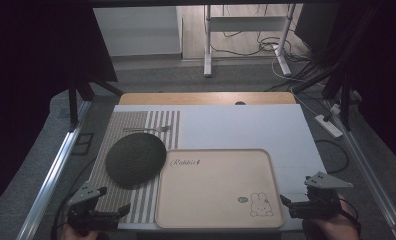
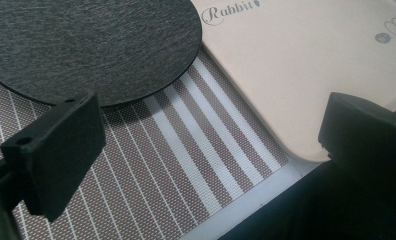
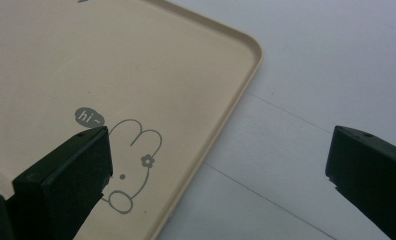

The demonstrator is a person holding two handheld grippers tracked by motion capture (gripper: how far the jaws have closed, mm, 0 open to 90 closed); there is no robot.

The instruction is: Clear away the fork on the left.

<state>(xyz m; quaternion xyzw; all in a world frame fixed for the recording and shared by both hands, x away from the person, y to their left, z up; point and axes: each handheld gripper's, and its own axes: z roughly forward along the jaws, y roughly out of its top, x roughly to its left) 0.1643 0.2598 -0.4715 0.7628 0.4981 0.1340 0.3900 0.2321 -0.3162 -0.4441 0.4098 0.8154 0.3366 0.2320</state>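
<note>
- While both grippers are held low at the near edge of the bench (image 1: 246, 125), nothing is gripped: the jaws of the left gripper (image 1: 117, 201) are spread wide and bare, and the jaws of the right gripper (image 1: 284, 201) are spread just as wide, with nothing between them.
- Nearest to the jaws lies the beige tray (image 1: 216, 220), flat on the bench between the two grippers, with a rabbit drawing (image 1: 261, 205) at its near right corner.
- From the left gripper, the tray's near left corner (image 2: 306, 150) is seen just ahead and toward the right-hand jaw; a striped placemat (image 2: 186, 165) lies directly under the jaws.
- From the right gripper, the tray's right rim (image 3: 231, 112) runs away between the jaws, with the left-hand jaw over the rabbit corner and the other over bare white bench surface (image 3: 306, 100).
- The tray is nearly square, so no long axis is to be favoured; its side edges point away from the person.
- A dark round mat (image 1: 135, 160) rests on the placemat, its edge meeting the tray's far left corner, well nearer the left gripper. A fork (image 1: 147, 129) lies beyond it.
- Judged from this layout, the tray is reached about equally by either hand, each at its own near corner.
</note>
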